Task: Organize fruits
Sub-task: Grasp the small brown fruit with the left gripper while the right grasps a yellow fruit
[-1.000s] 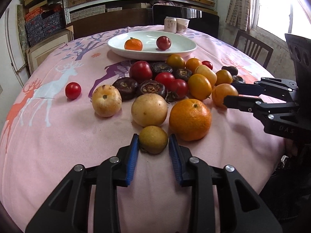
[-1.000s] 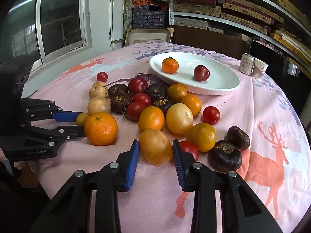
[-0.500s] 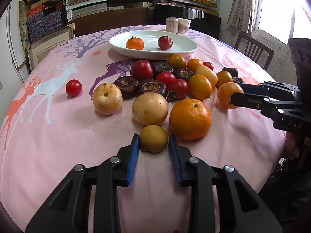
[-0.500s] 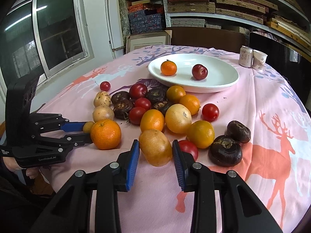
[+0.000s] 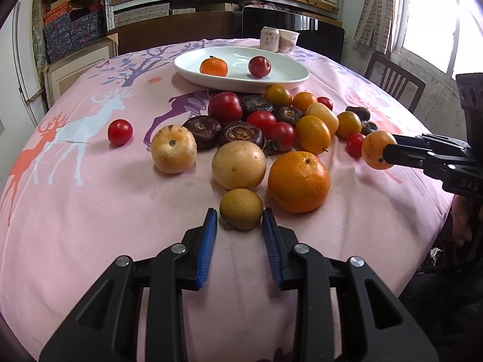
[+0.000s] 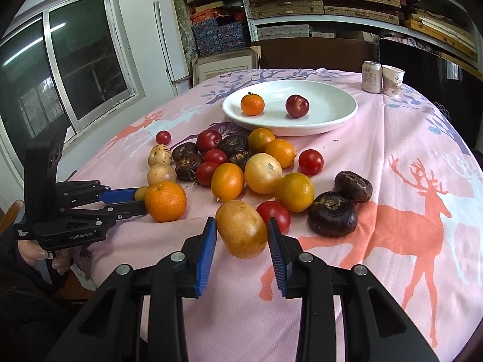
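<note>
Clamping small yellow-green fruit (image 5: pixel 241 208) in left jaws, right jaws gripping yellow-orange fruit (image 6: pixel 241 228)

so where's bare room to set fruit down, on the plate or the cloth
The plate is mostly bare: only a mandarin and a plum sit on it, with free space right of the plum. The cloth is open left of the lone tomato. Between plate and grippers the fruit pile is crowded.
</note>
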`<state>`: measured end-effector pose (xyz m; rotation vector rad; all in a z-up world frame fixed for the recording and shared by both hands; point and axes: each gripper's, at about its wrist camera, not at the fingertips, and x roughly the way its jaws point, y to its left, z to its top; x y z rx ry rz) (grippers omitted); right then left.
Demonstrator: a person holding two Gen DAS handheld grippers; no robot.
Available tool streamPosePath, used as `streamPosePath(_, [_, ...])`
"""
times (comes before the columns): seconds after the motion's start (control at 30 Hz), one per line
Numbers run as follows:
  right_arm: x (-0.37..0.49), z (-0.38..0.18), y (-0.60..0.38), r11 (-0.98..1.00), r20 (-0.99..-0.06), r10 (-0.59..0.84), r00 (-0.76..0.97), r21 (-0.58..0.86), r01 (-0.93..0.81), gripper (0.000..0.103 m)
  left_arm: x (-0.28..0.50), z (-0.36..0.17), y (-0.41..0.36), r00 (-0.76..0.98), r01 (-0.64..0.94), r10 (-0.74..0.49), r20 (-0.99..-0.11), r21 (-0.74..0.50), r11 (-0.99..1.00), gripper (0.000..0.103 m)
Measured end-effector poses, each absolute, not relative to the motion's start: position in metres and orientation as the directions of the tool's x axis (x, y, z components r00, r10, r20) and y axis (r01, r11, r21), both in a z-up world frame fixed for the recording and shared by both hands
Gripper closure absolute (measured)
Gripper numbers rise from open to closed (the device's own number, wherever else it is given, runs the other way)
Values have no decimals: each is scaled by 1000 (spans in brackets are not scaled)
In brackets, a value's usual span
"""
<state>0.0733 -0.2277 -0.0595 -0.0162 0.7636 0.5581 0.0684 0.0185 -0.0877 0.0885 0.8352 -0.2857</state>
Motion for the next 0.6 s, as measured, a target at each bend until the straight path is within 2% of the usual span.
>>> streamPosePath(0.4, [72,-62,-233,857,-658,476,583,197,-477,68,64,-87,15,657,299,-218,-722,-16,954,75])
streamPosePath(0.6, [71,-53,-240,847,-637,503,584,228,-481,68,53,-57,24,699,294,-247,-671,-46,955,75])
